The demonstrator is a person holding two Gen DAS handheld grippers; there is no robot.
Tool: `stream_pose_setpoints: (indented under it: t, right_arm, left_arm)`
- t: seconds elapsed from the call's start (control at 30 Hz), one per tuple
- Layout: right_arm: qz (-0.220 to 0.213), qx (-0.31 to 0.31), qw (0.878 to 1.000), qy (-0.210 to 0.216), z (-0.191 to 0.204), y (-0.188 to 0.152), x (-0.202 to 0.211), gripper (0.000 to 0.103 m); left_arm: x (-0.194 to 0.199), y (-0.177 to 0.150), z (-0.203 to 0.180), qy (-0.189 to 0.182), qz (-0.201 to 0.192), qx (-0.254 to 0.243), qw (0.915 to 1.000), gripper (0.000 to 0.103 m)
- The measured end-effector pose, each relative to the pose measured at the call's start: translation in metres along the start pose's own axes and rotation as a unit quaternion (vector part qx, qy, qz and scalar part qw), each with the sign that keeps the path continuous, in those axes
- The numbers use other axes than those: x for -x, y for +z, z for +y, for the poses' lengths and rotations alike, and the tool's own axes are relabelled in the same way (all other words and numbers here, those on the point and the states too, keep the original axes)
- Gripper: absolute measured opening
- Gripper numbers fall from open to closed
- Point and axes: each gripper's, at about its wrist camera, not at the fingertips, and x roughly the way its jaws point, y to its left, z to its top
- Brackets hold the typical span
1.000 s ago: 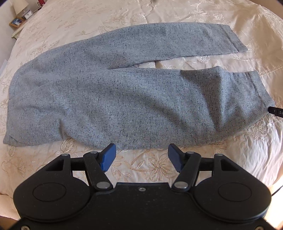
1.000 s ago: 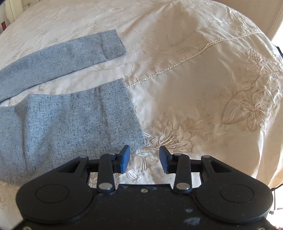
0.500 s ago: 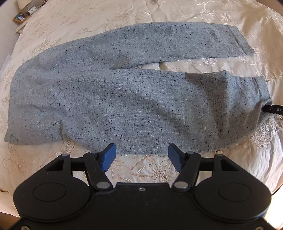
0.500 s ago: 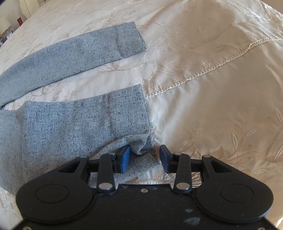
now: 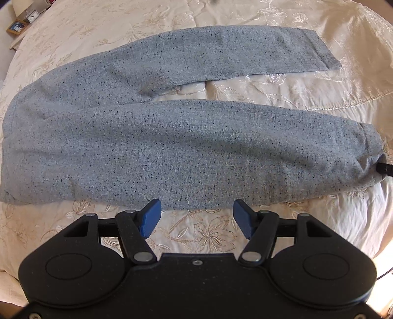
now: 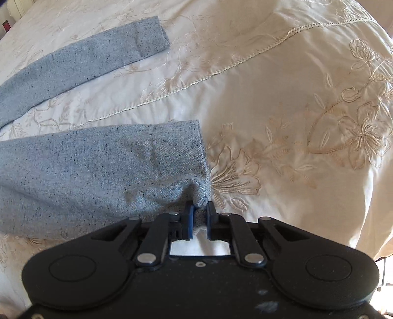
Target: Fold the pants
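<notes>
Right gripper [image 6: 198,211]: jaws closing, blue pads pinching the near hem corner of the grey pants [image 5: 172,147]. Left gripper [image 5: 196,216]: jaws spread, nothing between them, poised just short of the near leg's edge. Pants: flat on the embroidered cream bedspread [image 6: 282,98], legs parted, far leg beyond.

Cream bedspread [image 5: 245,14] with floral embroidery and a stitched seam [image 6: 196,81]; framed photo [image 5: 16,27] and small clock [image 5: 32,16] top-left on nightstand.
</notes>
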Motion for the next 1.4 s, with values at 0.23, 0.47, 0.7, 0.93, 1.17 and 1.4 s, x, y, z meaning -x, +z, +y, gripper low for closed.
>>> stream_pose_setpoints:
  t: [0.23,0.47,0.7,0.93,1.17,1.4]
  right_arm:
    - [-0.101,0.012,0.995,0.007,-0.005,0.017,0.031,0.035]
    - [-0.049,-0.017,0.997,0.048,-0.016,0.062,-0.026,0.036]
    - [-0.035,-0.031,0.997,0.057,-0.007,0.068,-0.048,0.022]
    - [-0.080,0.081,0.992,-0.053,0.019,0.071,-0.038,0.000]
    - [-0.118,0.017,0.991,-0.057,-0.003,0.066,-0.022,0.012]
    - [-0.109,0.052,0.992,0.028,0.073,0.022,0.022,0.017]
  left_arm:
    - [0.000,-0.009,0.014,0.002,-0.004,0.018,0.9998,0.067]
    - [-0.002,-0.007,0.042,0.019,-0.046,0.057,0.9972,0.067]
    - [-0.014,-0.018,0.093,0.038,-0.044,0.113,0.9919,0.067]
    - [-0.019,-0.028,0.136,0.081,-0.031,0.115,0.9896,0.067]
    - [-0.029,-0.031,0.170,0.101,-0.033,0.099,0.9895,0.067]
    - [-0.058,-0.045,0.198,0.103,-0.018,0.060,0.9927,0.067]
